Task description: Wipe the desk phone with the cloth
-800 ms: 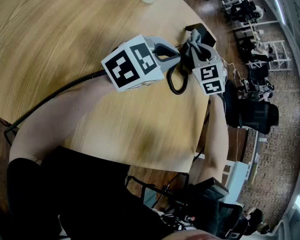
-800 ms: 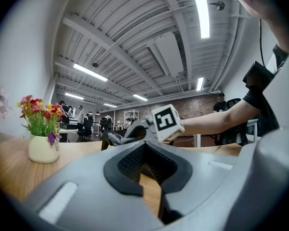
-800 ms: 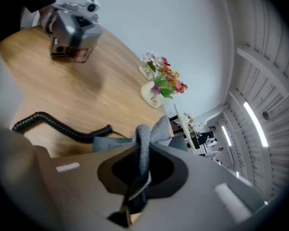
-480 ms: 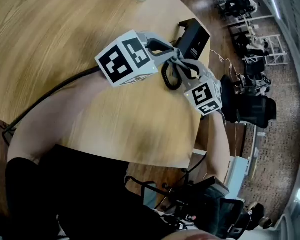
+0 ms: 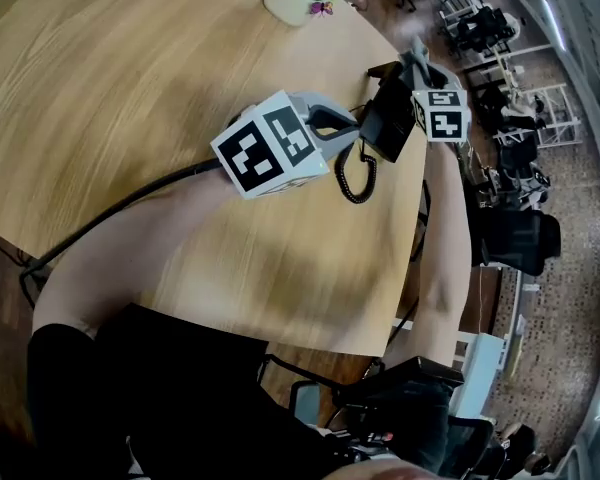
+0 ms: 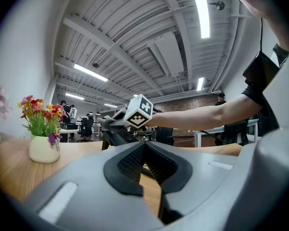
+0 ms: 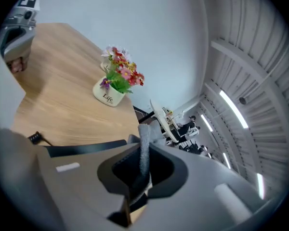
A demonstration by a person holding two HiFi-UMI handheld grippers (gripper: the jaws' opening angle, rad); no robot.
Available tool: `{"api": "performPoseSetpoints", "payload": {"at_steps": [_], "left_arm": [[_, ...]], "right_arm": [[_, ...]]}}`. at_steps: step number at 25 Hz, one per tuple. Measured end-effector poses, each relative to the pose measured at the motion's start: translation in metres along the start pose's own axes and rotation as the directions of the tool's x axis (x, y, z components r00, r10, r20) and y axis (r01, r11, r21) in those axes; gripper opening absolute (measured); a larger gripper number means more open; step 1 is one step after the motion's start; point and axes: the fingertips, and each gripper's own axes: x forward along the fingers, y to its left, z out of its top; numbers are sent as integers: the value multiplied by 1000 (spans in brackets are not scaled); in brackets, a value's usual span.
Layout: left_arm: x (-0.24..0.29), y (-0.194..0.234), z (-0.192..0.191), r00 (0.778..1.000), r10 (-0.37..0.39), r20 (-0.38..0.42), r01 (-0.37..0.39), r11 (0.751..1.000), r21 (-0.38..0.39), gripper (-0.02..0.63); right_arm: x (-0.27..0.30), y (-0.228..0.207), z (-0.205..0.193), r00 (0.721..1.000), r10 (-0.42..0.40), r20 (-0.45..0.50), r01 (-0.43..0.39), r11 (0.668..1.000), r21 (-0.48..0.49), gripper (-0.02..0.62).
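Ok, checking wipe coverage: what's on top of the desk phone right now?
The right tool, shut on the grey cloth, sits over the far edge of the desk phone. Whether cloth touches it is hidden behind the tool.

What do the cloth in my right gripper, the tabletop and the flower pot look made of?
Cloth: soft grey fabric with a fuzzy nap, perhaps microfibre or fleece, pinched in the right gripper.
Tabletop: wood or wood-look laminate, matte, light with straight grain lines.
Flower pot: probably glazed ceramic, smooth cream surface with printed lettering.
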Motion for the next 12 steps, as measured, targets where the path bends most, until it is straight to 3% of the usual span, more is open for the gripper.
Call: {"api": "performPoseSetpoints", "payload": {"at_steps": [6, 12], "left_arm": [[0, -1, 0, 1000, -9, -6, 9, 1000, 4, 3], [-3, 1, -1, 1000, 2, -5, -2, 1000, 3, 3]], "right_arm": [[-2, 21, -15, 1000, 6, -20, -6, 1000, -27, 18], [-57, 97, -19, 993, 113, 33, -109, 988, -106, 18]]}}
